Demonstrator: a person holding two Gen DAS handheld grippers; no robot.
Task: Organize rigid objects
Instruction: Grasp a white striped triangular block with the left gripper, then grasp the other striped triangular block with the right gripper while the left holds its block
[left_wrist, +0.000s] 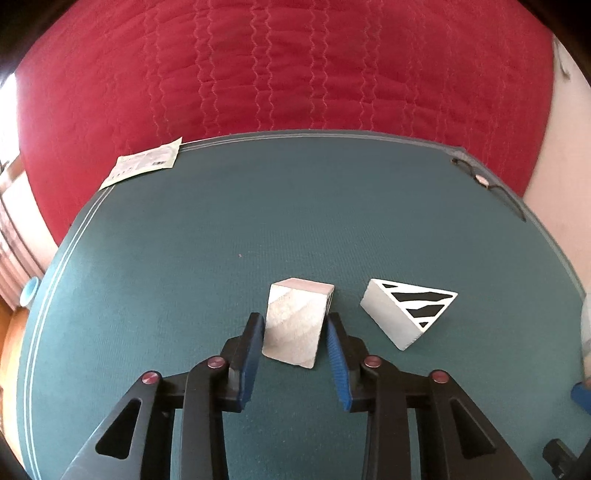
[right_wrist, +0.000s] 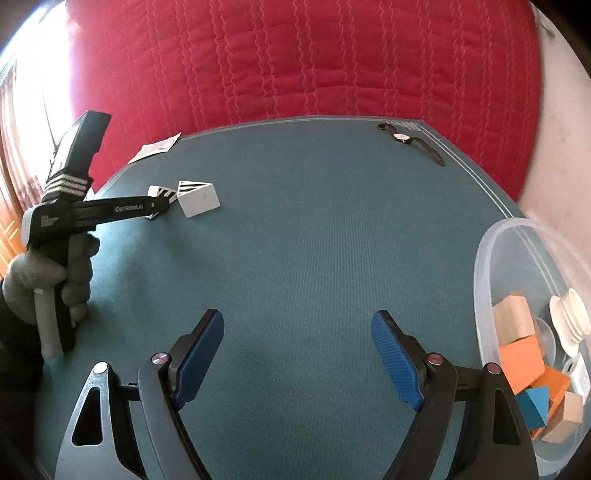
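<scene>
A white wooden cube (left_wrist: 295, 325) with black stripes on one side sits on the green table mat (left_wrist: 221, 229), between the fingers of my left gripper (left_wrist: 294, 321). The blue pads stand close on both sides, with a slim gap on the right; the gripper is open around it. A white striped wedge (left_wrist: 404, 314) lies just to its right. In the right wrist view the cube (right_wrist: 159, 194) and the wedge (right_wrist: 197, 199) are far left, with the left gripper (right_wrist: 164, 206) at the cube. My right gripper (right_wrist: 297, 339) is open wide and empty over bare mat.
A clear plastic tub (right_wrist: 487, 280) at the right edge holds several orange, blue and plain wooden blocks and a white spool. A wristwatch (right_wrist: 410, 142) lies at the mat's far right corner. A paper packet (left_wrist: 142, 166) lies at the far left corner. A red quilt (left_wrist: 295, 66) lies beyond.
</scene>
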